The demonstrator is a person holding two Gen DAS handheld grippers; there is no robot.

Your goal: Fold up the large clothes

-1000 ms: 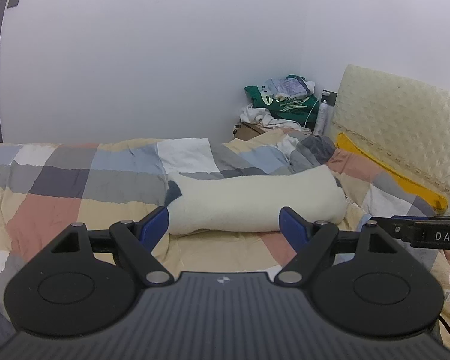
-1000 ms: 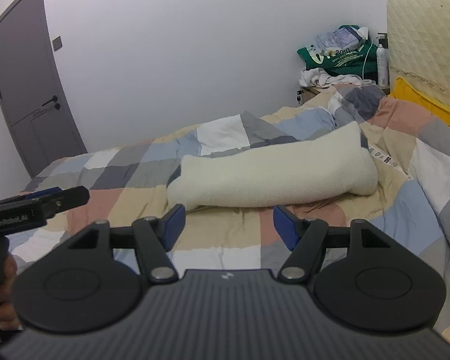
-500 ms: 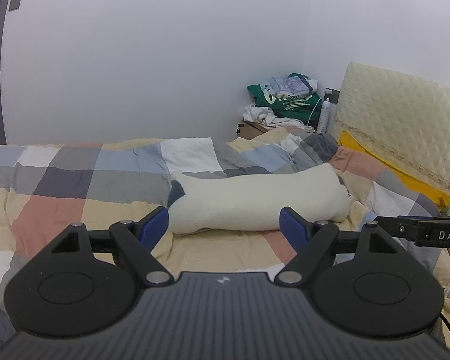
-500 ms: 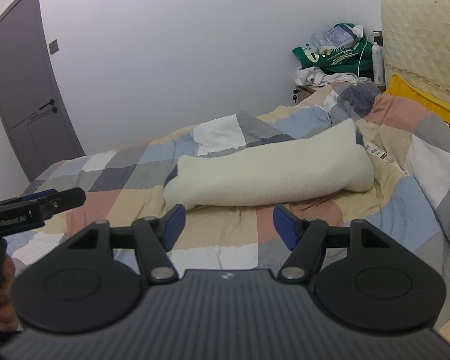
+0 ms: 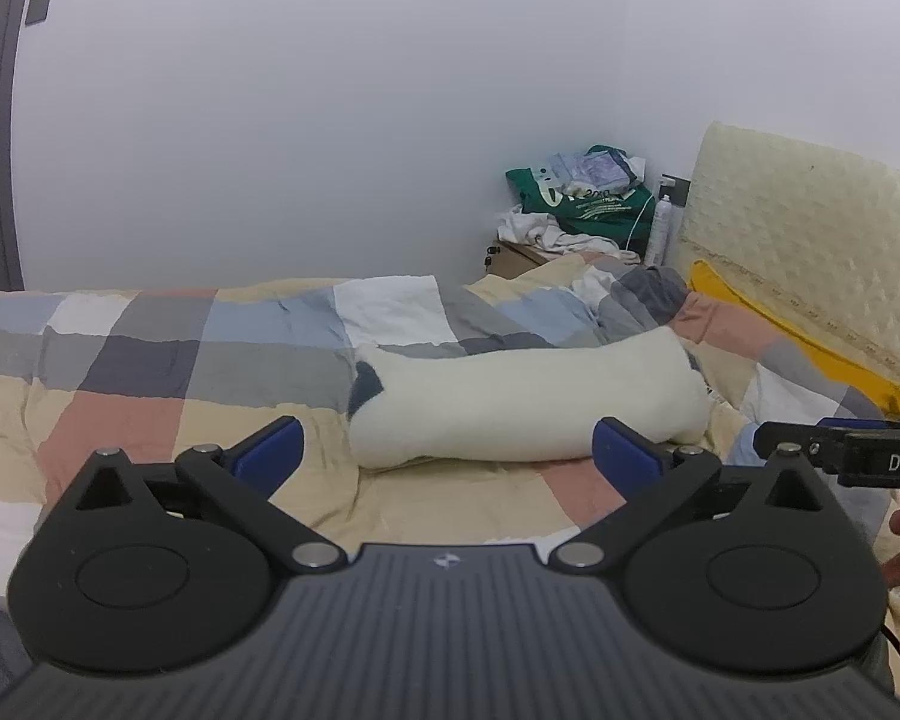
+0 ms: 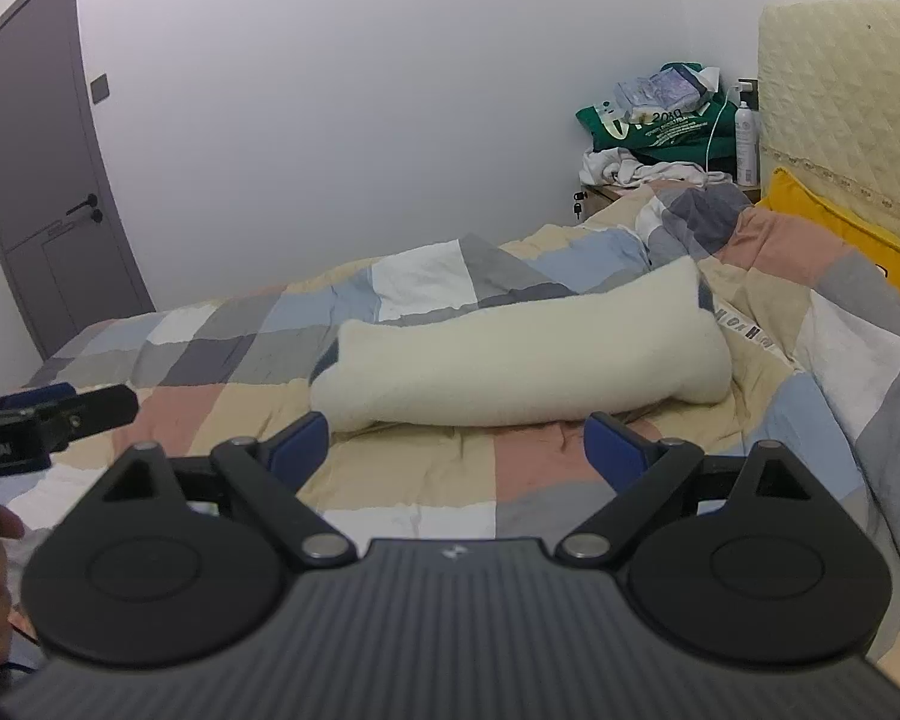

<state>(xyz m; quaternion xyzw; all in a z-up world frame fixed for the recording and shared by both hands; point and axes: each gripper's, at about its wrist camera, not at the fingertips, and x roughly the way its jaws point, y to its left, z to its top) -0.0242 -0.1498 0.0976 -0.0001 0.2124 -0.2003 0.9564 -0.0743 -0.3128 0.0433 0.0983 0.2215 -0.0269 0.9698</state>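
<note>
"DAS" on right hand-held gripper (image 5: 804,441), "2010" on green bag (image 6: 660,129)

A rolled garment (image 5: 528,405) lies crosswise on the quilt (image 5: 150,384) covering the bed, ahead of both tongs. The left tongs (image 5: 447,450) and right tongs (image 6: 456,441) hover side by side above the near quilt. Behind the bed's far corner a bag (image 6: 660,126) sits on a nightstand, the headboard (image 6: 840,114) to its right, a door (image 6: 36,198) far left
</note>
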